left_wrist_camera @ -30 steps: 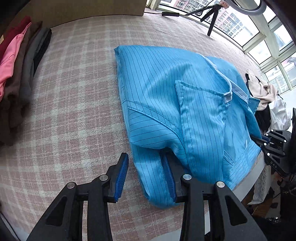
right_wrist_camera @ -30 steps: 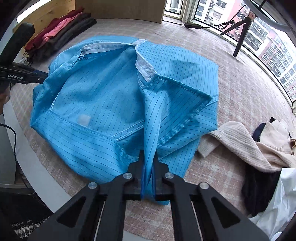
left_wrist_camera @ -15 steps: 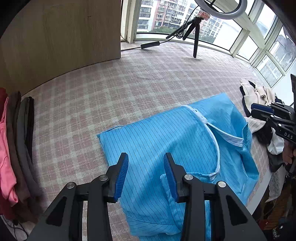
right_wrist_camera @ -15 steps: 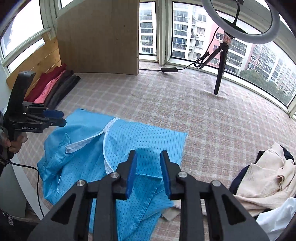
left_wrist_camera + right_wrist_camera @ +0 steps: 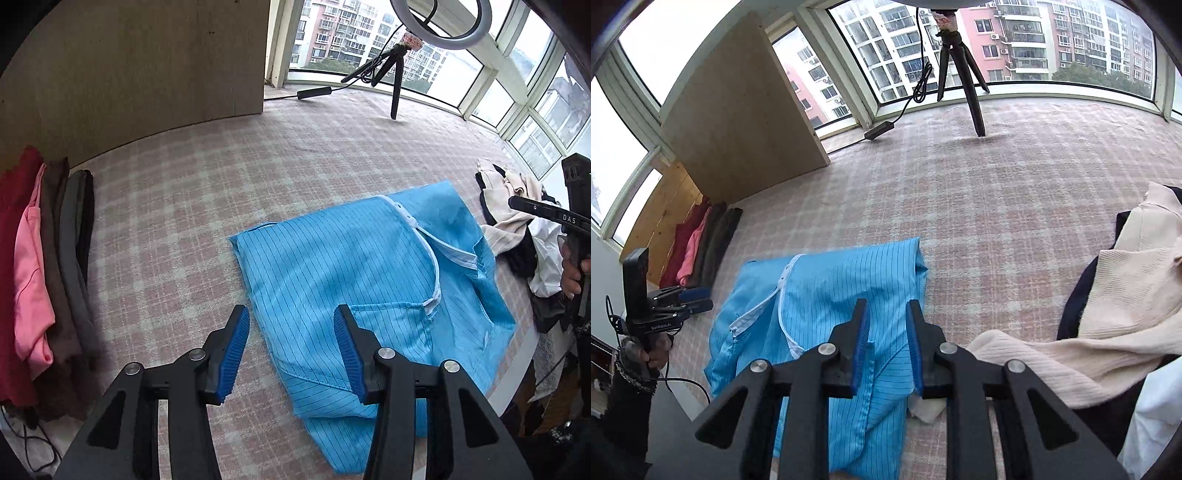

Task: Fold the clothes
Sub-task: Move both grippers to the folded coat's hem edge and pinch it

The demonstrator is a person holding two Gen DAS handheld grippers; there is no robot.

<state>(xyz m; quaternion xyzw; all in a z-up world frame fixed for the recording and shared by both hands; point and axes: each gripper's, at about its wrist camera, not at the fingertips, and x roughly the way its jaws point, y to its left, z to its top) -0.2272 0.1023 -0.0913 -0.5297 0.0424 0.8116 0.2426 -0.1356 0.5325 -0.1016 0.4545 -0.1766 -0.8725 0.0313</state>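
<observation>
Two hand-held grippers, both empty. Left hand-held gripper [image 5: 291,349]: jaws opening, moderately wide, nothing between the blue pads; it hangs above the near-left part of the blue shirt [image 5: 354,280], clear of the cloth. Right hand-held gripper [image 5: 886,345]: jaws narrow but parted, nothing clamped; the shirt [image 5: 827,295] shows through the gap, lying below it.

The shirt is blue with thin dark stripes and lies partly folded on the table [image 5: 192,206], which has a pink-and-white checked cover. It sits near the table's near edge. White collar trim [image 5: 424,236] runs across its top layer. One flap is folded over the body, and the near end reaches the table edge.

Right of the shirt is a loose pile of clothes [image 5: 1123,302]: a cream ribbed knit on top, with dark and white pieces under it. A cream sleeve from the pile reaches to just beside the shirt's right edge.

Far left on the table is a row of folded clothes [image 5: 40,266]: dark red, pink, brown, grey. It lies well apart from the shirt.

A wooden board [image 5: 140,62] stands at the far left. A tripod [image 5: 960,70] stands at the far side by the windows.

In the left view, a hand [image 5: 572,273] grips the right hand-held gripper's handle at the right edge.
</observation>
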